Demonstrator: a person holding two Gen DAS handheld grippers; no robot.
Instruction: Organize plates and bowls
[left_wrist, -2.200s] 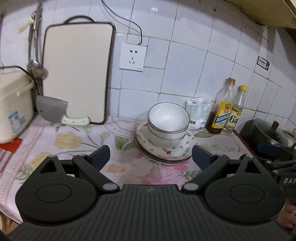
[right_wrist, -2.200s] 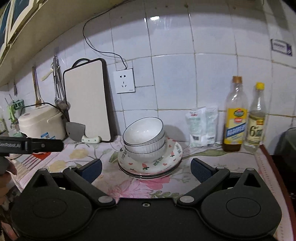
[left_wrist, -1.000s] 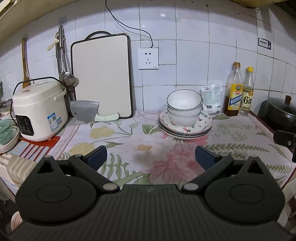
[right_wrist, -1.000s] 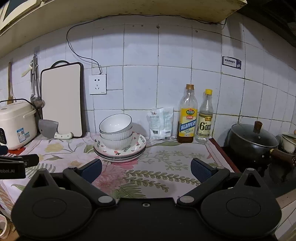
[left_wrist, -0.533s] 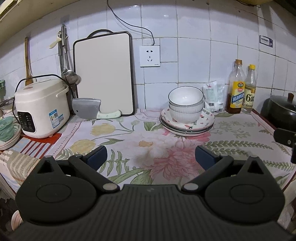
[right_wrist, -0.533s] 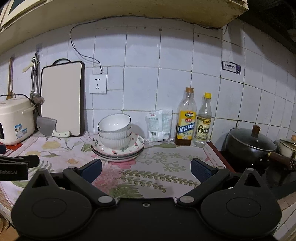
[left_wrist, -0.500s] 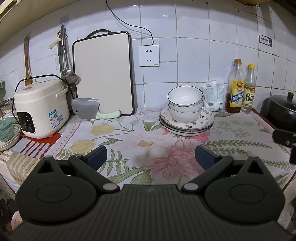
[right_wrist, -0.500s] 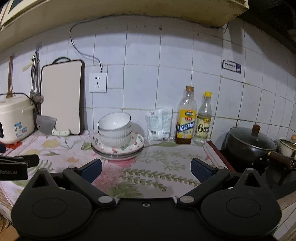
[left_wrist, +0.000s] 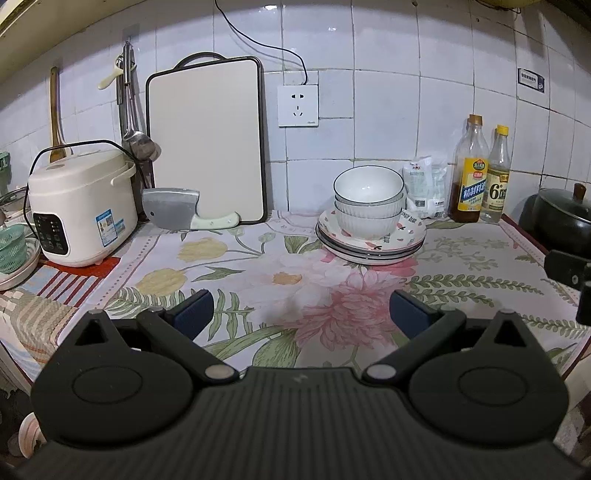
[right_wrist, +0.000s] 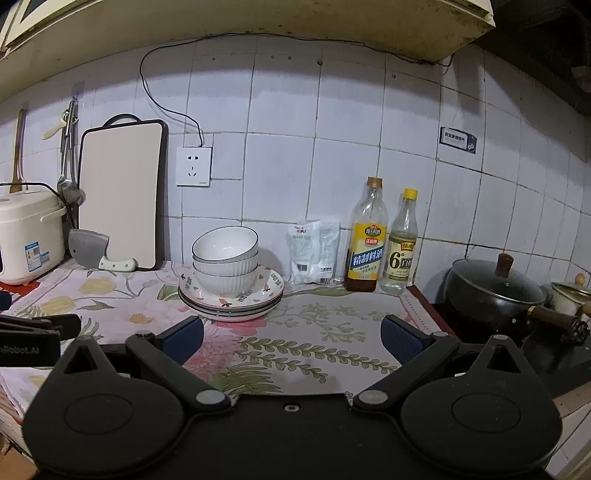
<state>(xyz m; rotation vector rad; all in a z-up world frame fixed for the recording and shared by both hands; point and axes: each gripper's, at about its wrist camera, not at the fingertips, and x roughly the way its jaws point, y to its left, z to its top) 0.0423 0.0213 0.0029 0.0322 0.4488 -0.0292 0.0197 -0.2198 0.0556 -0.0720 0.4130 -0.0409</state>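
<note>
The bowls (left_wrist: 367, 201) and plates (left_wrist: 371, 238) stand as one pile near the back of the counter (left_wrist: 258, 273), at about one o'clock in the left wrist view and about eleven o'clock in the right wrist view. The bowls, white with a thin dark rim and ribbed outside, are nested and sit in the middle of the top plate; three seem to be there, though the count is hard to fix. Under them lie several shallow plates, the top one patterned with small red and dark marks and some lettering, the lower ones showing only dark-edged rims. The pile looks level and squarely stacked.

As a judgement, the task looks all but done: no other plate or bowl lies loose on the floral cloth, and nothing seems left but perhaps to confirm the pile.

The left gripper (left_wrist: 297, 314) hangs over the near part of the counter, well apart from the pile, its jaws spread wide and empty. The right gripper (right_wrist: 291, 338) hangs likewise, jaws wide apart, holding nothing.

Further out, at three o'clock from the pile, stand a white packet (left_wrist: 424, 186) and two bottles (left_wrist: 482, 177). At nine o'clock a cleaver (left_wrist: 177, 214) leans against a cutting board (left_wrist: 205, 140), with a rice cooker (left_wrist: 79, 205) beyond. A dark lidded pot (right_wrist: 493, 291) sits at the far right.
</note>
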